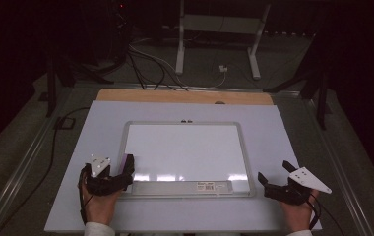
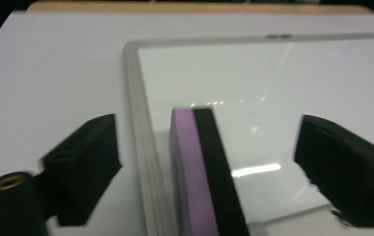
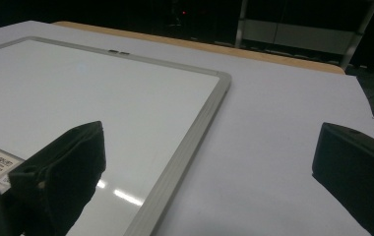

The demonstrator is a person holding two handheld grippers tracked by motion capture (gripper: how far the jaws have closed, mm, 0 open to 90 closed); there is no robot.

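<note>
A whiteboard point(image 1: 187, 147) with a grey frame lies flat in the middle of the table. On its left edge near the front stands a purple and black eraser point(image 1: 126, 162), on its narrow side. My left gripper point(image 1: 120, 173) is open around it. In the left gripper view the eraser point(image 2: 195, 187) stands between the two jaws with a gap on each side, on the whiteboard point(image 2: 273, 88). My right gripper point(image 1: 273, 172) rests open at the board's front right corner with nothing between its jaws. In the right gripper view it point(image 3: 212, 142) spans the whiteboard frame point(image 3: 195, 132).
A pale sheet point(image 1: 101, 123) covers the table, with a wooden strip point(image 1: 185, 96) along the far edge. A barcode label point(image 1: 212, 186) sits on the board's front rail. Cables point(image 1: 145, 69) and white stand legs point(image 1: 254, 54) lie on the floor beyond the table.
</note>
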